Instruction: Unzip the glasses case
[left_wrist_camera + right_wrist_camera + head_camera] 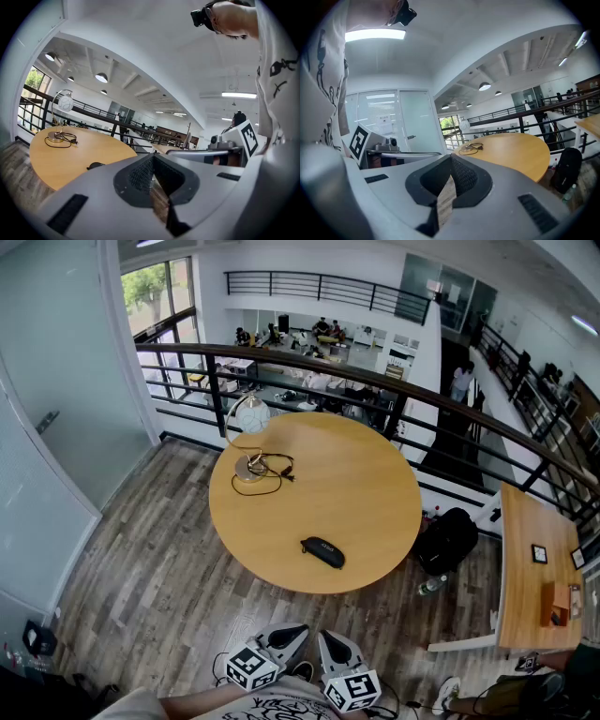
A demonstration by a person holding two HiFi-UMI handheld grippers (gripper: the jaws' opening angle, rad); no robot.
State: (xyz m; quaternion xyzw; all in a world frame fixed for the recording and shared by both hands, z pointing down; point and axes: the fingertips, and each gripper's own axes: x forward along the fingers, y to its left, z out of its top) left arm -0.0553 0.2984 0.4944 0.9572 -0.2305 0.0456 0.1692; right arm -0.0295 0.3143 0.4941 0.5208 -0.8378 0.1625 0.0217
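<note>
The unzipping has not begun. The person stands back from the round wooden counter [366, 474], both tools drawn in close to the body, low at the near edge of the head view. The left gripper [286, 636] and the right gripper [334, 648] sit side by side, marker cubes towards the person and tips pointing out at the counter.

In each gripper view the jaws are closed tip to tip with nothing between them. Only a sliver of plank floor shows through the slit behind the pads.

The glasses case [322, 552] lies flat on the counter near the edge closest to the person. It is a dark, slim pouch lying at a slant, well apart from both grippers. From the left gripper view it is a small dark lump [96, 165] at the counter's rim. I cannot pick out the zip pull or which end it sits at from here. A desk lamp [248, 418] with its coiled cable [272, 468] stands on the far side, well clear of the case.

As I read it, this is the approach stage. The next move calls for stepping in and opening both sets of jaws. One gripper would pin the body of the case while the other finds the small pull tab. That tab looks like the fiddly part, and the case would likely slide if not held.
</note>
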